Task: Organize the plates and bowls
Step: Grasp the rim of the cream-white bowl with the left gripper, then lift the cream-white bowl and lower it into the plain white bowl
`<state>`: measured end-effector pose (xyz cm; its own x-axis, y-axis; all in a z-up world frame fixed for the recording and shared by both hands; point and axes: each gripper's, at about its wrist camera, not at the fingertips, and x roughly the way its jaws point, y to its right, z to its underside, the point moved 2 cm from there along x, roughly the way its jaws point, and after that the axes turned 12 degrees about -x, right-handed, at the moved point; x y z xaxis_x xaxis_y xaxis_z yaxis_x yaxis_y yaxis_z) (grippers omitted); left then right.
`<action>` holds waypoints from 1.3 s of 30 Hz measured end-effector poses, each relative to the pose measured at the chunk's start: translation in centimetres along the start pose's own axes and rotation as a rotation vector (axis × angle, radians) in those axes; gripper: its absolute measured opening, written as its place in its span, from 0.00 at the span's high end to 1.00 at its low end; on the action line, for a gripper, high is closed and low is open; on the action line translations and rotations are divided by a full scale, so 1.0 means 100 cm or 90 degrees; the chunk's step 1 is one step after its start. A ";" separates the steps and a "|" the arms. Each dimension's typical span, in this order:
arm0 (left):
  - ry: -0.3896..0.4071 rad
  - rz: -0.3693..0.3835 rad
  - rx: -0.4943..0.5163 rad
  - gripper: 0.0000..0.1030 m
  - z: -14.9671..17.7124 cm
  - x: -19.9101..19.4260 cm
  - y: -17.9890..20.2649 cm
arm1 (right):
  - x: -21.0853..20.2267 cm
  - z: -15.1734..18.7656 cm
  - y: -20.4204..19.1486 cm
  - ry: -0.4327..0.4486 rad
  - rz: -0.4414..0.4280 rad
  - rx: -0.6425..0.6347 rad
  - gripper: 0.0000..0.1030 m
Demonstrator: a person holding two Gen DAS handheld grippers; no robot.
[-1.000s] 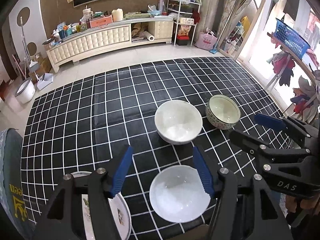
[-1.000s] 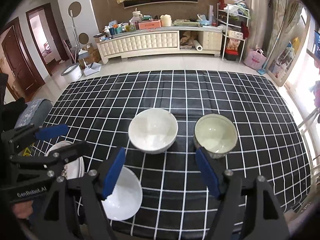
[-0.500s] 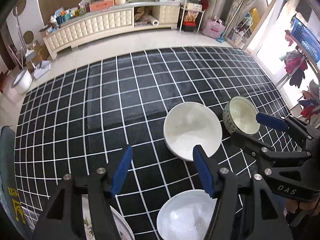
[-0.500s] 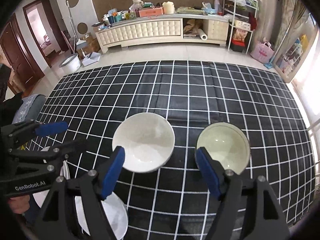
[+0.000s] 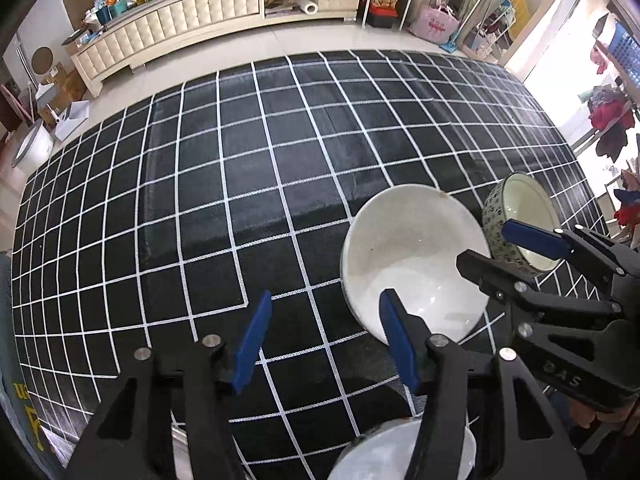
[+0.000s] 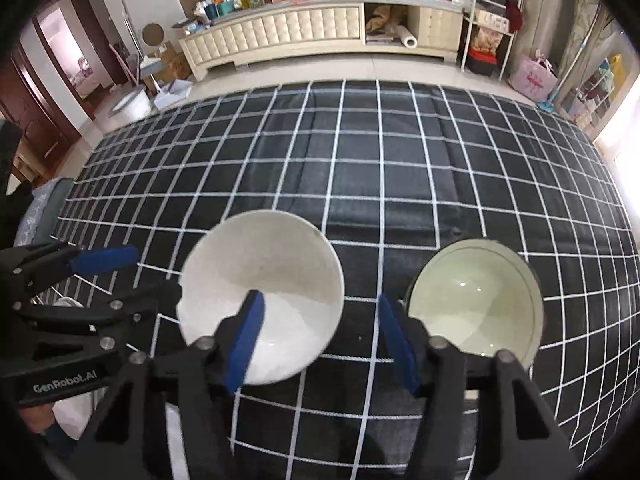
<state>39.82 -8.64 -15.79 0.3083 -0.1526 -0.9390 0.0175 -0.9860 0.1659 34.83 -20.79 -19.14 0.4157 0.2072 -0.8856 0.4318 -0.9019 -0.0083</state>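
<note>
A large white bowl (image 5: 412, 256) (image 6: 260, 280) stands on the black grid tablecloth (image 5: 240, 184). To its right is a patterned bowl (image 5: 494, 216) with a pale green inside (image 6: 476, 300). My left gripper (image 5: 326, 344) is open, its right finger over the white bowl's near left rim. My right gripper (image 6: 320, 340) is open; its left finger hangs over the white bowl's inside and its right finger over the gap between the two bowls. A second white bowl (image 5: 400, 452) lies under the left gripper, half hidden.
A white plate (image 6: 76, 412) shows at the near left table edge, mostly behind the left gripper (image 6: 132, 276). Across the tiled floor stand a long cream cabinet (image 6: 280, 36) and a wire shelf (image 6: 488, 20). The far half of the cloth is bare.
Both grippers have moved forward and down toward the large white bowl. The near white bowl has slid to the bottom of the left wrist view. Both stay open.
</note>
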 end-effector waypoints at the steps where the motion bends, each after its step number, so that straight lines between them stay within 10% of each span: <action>1: -0.004 -0.004 0.003 0.53 0.000 0.003 0.000 | 0.004 0.000 -0.001 -0.008 0.001 -0.002 0.47; 14: -0.045 0.008 0.052 0.83 0.003 0.030 0.015 | 0.027 0.010 0.002 -0.045 0.019 -0.005 0.81; 39: -0.007 -0.021 0.036 0.89 0.036 -0.027 0.021 | -0.032 0.009 -0.024 0.010 0.036 0.032 0.88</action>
<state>35.61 -10.51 -14.04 0.2986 -0.1205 -0.9467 -0.0268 -0.9927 0.1178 31.78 -19.62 -16.73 0.4509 0.1607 -0.8780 0.3664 -0.9303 0.0179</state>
